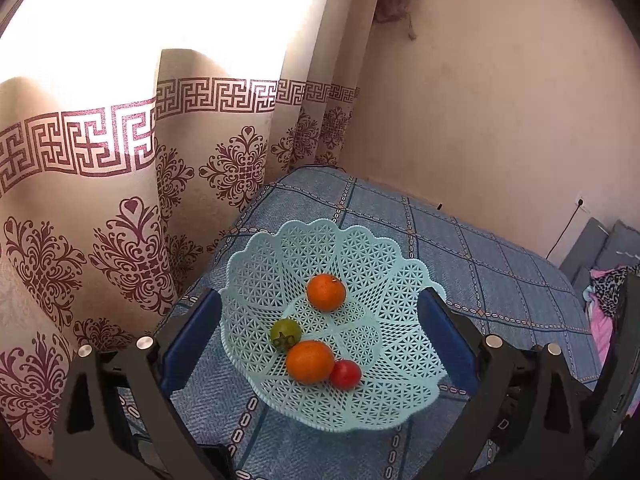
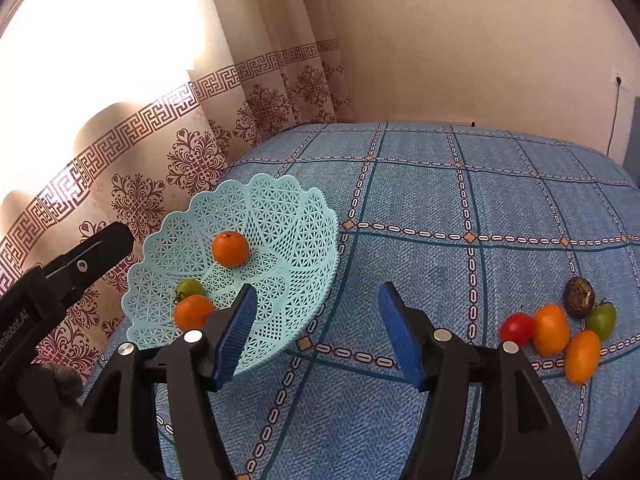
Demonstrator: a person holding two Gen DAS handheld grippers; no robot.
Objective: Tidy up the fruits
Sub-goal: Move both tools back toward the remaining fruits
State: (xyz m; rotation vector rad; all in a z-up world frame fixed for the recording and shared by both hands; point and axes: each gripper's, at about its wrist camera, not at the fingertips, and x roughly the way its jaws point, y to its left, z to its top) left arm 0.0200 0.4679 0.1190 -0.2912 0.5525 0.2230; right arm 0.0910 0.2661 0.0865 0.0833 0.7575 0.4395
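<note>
We see a cream curtain (image 1: 120, 208) w/ maroon motifs at left, backlit by strong window light; plain beige wall (image 2: 460, 48) at far right, w/ an outlet (image 2: 622, 82) & cord.

We are in a room in a home. A long curtain (image 1: 120, 200) with dark red flower shapes hangs at the left, with bright light behind it. A table with a blue checked cloth (image 2: 460, 200) fills the middle. Soft clothes (image 1: 608, 292) lie at the right edge.

"enRobot.AI" partly readable, left gripper (image 2: 108, 246) body
</note>
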